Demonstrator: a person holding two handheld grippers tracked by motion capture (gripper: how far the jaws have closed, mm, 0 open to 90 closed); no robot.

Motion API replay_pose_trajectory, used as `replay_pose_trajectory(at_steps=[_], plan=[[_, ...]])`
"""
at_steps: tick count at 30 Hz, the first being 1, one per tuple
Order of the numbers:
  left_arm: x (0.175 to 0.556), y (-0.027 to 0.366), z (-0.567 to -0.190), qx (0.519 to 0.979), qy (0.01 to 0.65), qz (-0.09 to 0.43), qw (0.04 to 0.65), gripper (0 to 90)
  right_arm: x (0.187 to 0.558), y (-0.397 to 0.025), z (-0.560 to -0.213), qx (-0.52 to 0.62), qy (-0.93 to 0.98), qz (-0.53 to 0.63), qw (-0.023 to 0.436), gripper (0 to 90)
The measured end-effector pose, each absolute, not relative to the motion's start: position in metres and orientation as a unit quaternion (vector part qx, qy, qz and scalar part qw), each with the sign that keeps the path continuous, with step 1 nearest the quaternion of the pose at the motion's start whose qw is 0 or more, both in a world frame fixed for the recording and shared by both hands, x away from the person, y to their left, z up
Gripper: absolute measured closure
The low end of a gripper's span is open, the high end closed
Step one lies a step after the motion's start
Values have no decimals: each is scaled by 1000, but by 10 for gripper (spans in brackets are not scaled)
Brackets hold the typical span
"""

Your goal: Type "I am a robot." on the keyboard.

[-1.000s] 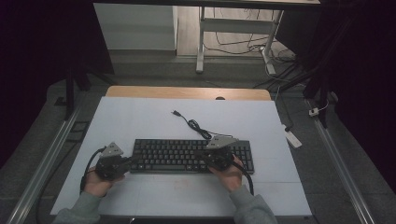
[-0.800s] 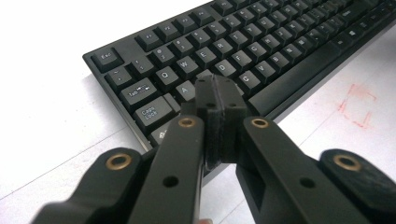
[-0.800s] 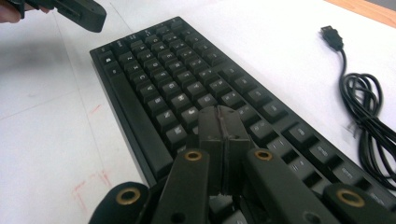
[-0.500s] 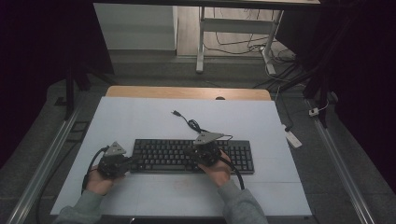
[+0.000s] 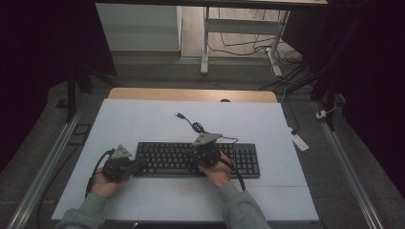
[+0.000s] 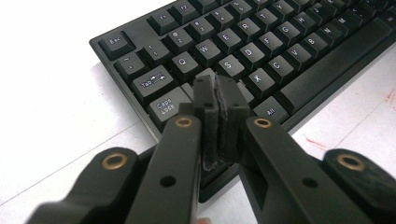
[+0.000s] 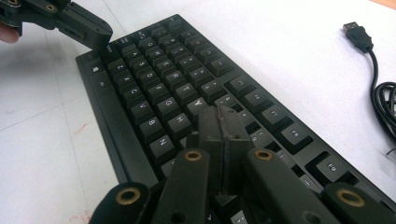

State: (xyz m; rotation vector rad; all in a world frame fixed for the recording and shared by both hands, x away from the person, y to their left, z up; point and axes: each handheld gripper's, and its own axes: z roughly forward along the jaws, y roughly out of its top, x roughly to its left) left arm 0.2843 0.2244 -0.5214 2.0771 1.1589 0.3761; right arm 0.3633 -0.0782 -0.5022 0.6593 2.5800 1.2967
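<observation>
So I had a black keyboard (image 5: 198,160) lying flat across the near half of the white tabletop (image 5: 143,119), long edge facing me. Matte plastic, low-profile case, chunky square keycaps with pale legends, and a long smooth spacebar along the front.

My left gripper (image 6: 218,100) sat at the keyboard's left end. Its two black jaws were pressed together, the worn rubbery pads flat against each other with nothing between them, tips hovering right over the Caps Lock / A area. I couldn't tell if they actually touched a key. The jaw arms were glossy black with small brass-coloured rivets.

My right gripper (image 7: 223,122) was over the middle of the board, around the Y / H / N keys, and its jaws were closed too, pads meeting in a thin seam, pinching nothing. From that angle the left gripper's tip (image 7: 93,35) showed at the far corner of the keyboard. In the high view both grippers carried the grey three-cornered plate on top.

The keyboard's cable (image 5: 198,128) snaked off the back edge, a thin black rubbery cord in a loose curl, ending in a USB plug (image 7: 357,33) with a metal tip, lying unplugged on the table. The tabletop itself looked smooth, with faint seams and a few small red marks (image 6: 390,95).
</observation>
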Motion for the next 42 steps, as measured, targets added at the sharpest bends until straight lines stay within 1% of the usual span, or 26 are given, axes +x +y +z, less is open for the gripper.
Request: replay_pose_trajectory(at_steps=[22, 42], plan=[[287, 223, -526, 809, 449, 151, 348, 862, 372, -67, -513, 235, 871, 422, 90, 893], [287, 223, -528, 812, 447, 147, 346, 861, 378, -66, -517, 246, 872, 410, 102, 893]])
